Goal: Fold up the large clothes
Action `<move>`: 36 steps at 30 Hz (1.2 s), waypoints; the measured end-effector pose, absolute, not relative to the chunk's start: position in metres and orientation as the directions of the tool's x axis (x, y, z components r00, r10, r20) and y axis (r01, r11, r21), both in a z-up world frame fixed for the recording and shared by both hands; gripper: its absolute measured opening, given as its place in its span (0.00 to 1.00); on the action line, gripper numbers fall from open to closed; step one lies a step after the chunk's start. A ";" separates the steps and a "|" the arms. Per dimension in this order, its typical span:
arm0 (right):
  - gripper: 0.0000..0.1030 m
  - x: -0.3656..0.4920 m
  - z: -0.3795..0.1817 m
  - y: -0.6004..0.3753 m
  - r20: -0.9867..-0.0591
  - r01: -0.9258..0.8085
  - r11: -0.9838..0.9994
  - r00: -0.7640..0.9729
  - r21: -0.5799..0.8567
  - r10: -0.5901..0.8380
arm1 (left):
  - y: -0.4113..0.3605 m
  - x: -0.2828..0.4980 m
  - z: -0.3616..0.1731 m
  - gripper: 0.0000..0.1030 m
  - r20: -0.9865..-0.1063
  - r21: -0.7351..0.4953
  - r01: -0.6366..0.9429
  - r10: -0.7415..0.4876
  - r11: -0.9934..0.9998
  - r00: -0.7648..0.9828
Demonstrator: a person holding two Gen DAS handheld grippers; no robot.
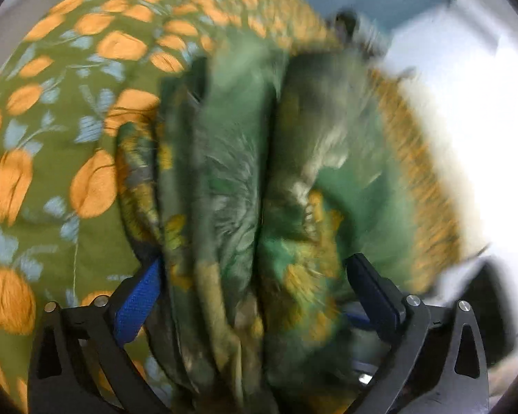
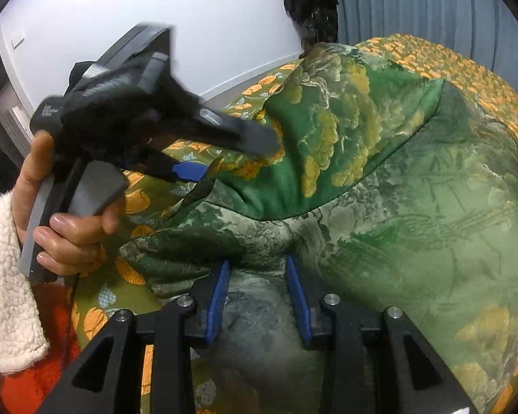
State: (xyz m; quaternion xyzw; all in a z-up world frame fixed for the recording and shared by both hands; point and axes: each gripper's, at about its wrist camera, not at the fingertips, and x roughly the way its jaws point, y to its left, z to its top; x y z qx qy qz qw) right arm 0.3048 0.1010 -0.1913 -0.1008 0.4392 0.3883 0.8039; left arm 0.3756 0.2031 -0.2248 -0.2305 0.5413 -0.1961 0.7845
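Observation:
A large green brocade garment with gold and grey patterns lies bunched on an olive bedspread printed with orange fruit. In the right wrist view my right gripper is shut on a thick fold of the garment, the blue pads pressing on both sides. The left gripper, held by a hand, hovers at the garment's upper left edge with its jaws wide apart. In the left wrist view the left gripper stands open and blurred folds of the garment hang loose between its fingers.
The bedspread shows left of the garment. A white fleece sleeve and something red-orange sit at lower left. A white wall, dark hanging clothes and a blue curtain stand behind the bed.

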 end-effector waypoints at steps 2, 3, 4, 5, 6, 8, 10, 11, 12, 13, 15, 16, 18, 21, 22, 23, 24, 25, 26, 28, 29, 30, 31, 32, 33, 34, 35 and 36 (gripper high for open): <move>0.35 0.303 -0.187 0.098 -0.782 -0.715 0.679 0.325 0.165 0.532 | 0.202 0.384 -0.230 1.00 -0.762 -0.584 0.033 -0.562 0.811 0.322; 0.35 0.302 -0.183 0.095 -0.775 -0.715 0.679 0.332 0.165 0.538 | 0.207 0.387 -0.231 1.00 -0.747 -0.612 0.011 -0.582 0.791 0.322; 0.34 0.298 -0.172 0.086 -0.758 -0.715 0.674 0.333 0.185 0.561 | 0.212 0.388 -0.231 0.98 -0.735 -0.631 -0.004 -0.596 0.776 0.324; 0.36 0.295 -0.163 0.077 -0.745 -0.710 0.672 0.327 0.212 0.581 | 0.214 0.386 -0.231 0.97 -0.732 -0.636 -0.006 -0.601 0.771 0.321; 0.43 0.293 -0.149 0.055 -0.723 -0.686 0.681 0.331 0.256 0.606 | 0.214 0.385 -0.231 0.95 -0.733 -0.633 -0.002 -0.599 0.774 0.322; 0.63 0.292 -0.128 0.008 -0.671 -0.616 0.722 0.392 0.316 0.629 | 0.214 0.380 -0.229 0.93 -0.738 -0.624 0.004 -0.591 0.782 0.327; 0.82 0.297 -0.117 -0.047 -0.627 -0.518 0.769 0.470 0.374 0.621 | 0.212 0.380 -0.229 0.92 -0.740 -0.618 0.003 -0.583 0.786 0.335; 0.84 0.302 -0.118 -0.066 -0.628 -0.476 0.788 0.488 0.389 0.606 | 0.212 0.379 -0.229 0.92 -0.739 -0.619 0.003 -0.584 0.785 0.337; 0.85 0.311 -0.125 -0.086 -0.643 -0.424 0.807 0.492 0.412 0.587 | 0.211 0.379 -0.230 0.92 -0.737 -0.621 0.004 -0.585 0.784 0.339; 0.85 0.323 -0.139 -0.105 -0.672 -0.368 0.817 0.468 0.443 0.575 | 0.211 0.380 -0.231 0.92 -0.737 -0.621 0.004 -0.585 0.784 0.339; 0.86 0.343 -0.167 -0.125 -0.698 -0.287 0.802 0.395 0.524 0.597 | 0.210 0.380 -0.230 0.91 -0.741 -0.617 0.003 -0.581 0.787 0.337; 0.86 0.352 -0.183 -0.128 -0.681 -0.264 0.761 0.339 0.593 0.649 | 0.208 0.379 -0.229 0.91 -0.743 -0.614 0.001 -0.579 0.789 0.335; 0.86 0.364 -0.202 -0.126 -0.658 -0.243 0.722 0.299 0.648 0.691 | 0.209 0.370 -0.227 0.91 -0.745 -0.612 -0.001 -0.577 0.791 0.334; 0.87 0.384 -0.232 -0.113 -0.600 -0.192 0.643 0.240 0.741 0.763 | 0.208 0.374 -0.229 0.92 -0.746 -0.617 -0.013 -0.579 0.787 0.330; 0.89 0.390 -0.239 -0.112 -0.587 -0.177 0.627 0.234 0.758 0.775 | 0.209 0.375 -0.231 0.94 -0.744 -0.623 -0.022 -0.584 0.782 0.325; 0.89 0.396 -0.245 -0.108 -0.581 -0.170 0.620 0.230 0.766 0.781 | 0.212 0.379 -0.234 0.95 -0.741 -0.630 -0.032 -0.589 0.776 0.322; 0.89 0.396 -0.247 -0.105 -0.583 -0.175 0.624 0.237 0.761 0.777 | 0.215 0.380 -0.238 0.96 -0.737 -0.638 -0.043 -0.594 0.769 0.322; 0.89 0.393 -0.247 -0.104 -0.585 -0.185 0.630 0.244 0.754 0.773 | 0.217 0.380 -0.239 0.96 -0.734 -0.642 -0.049 -0.596 0.765 0.326; 0.87 0.391 -0.243 -0.101 -0.596 -0.210 0.646 0.256 0.734 0.761 | 0.216 0.379 -0.239 0.94 -0.735 -0.640 -0.049 -0.592 0.767 0.332; 0.70 0.380 -0.226 -0.096 -0.632 -0.274 0.694 0.286 0.666 0.720 | 0.214 0.373 -0.232 0.78 -0.735 -0.629 -0.036 -0.579 0.776 0.353; 0.68 0.371 -0.212 -0.090 -0.644 -0.312 0.712 0.303 0.629 0.702 | 0.213 0.370 -0.228 0.75 -0.734 -0.625 -0.029 -0.575 0.780 0.362; 0.66 0.364 -0.201 -0.086 -0.649 -0.353 0.724 0.322 0.593 0.689 | 0.212 0.365 -0.222 0.69 -0.733 -0.619 -0.022 -0.568 0.785 0.375; 0.65 0.358 -0.190 -0.082 -0.649 -0.387 0.730 0.339 0.564 0.681 | 0.211 0.359 -0.215 0.64 -0.727 -0.616 -0.015 -0.561 0.787 0.395; 0.64 0.355 -0.183 -0.081 -0.643 -0.409 0.730 0.352 0.548 0.680 | 0.211 0.354 -0.210 0.62 -0.719 -0.618 -0.010 -0.560 0.786 0.411; 0.63 0.348 -0.169 -0.077 -0.632 -0.450 0.727 0.372 0.518 0.680 | 0.212 0.350 -0.205 0.59 -0.705 -0.626 -0.004 -0.563 0.780 0.431; 0.63 0.343 -0.160 -0.075 -0.621 -0.475 0.722 0.384 0.502 0.684 | 0.213 0.344 -0.197 0.56 -0.679 -0.645 0.001 -0.573 0.764 0.459; 0.63 0.338 -0.150 -0.073 -0.606 -0.502 0.714 0.394 0.488 0.691 | 0.214 0.341 -0.192 0.56 -0.662 -0.658 0.005 -0.581 0.753 0.472; 0.63 0.333 -0.138 -0.072 -0.585 -0.528 0.702 0.405 0.478 0.703 | 0.214 0.339 -0.182 0.55 -0.638 -0.674 0.014 -0.592 0.738 0.492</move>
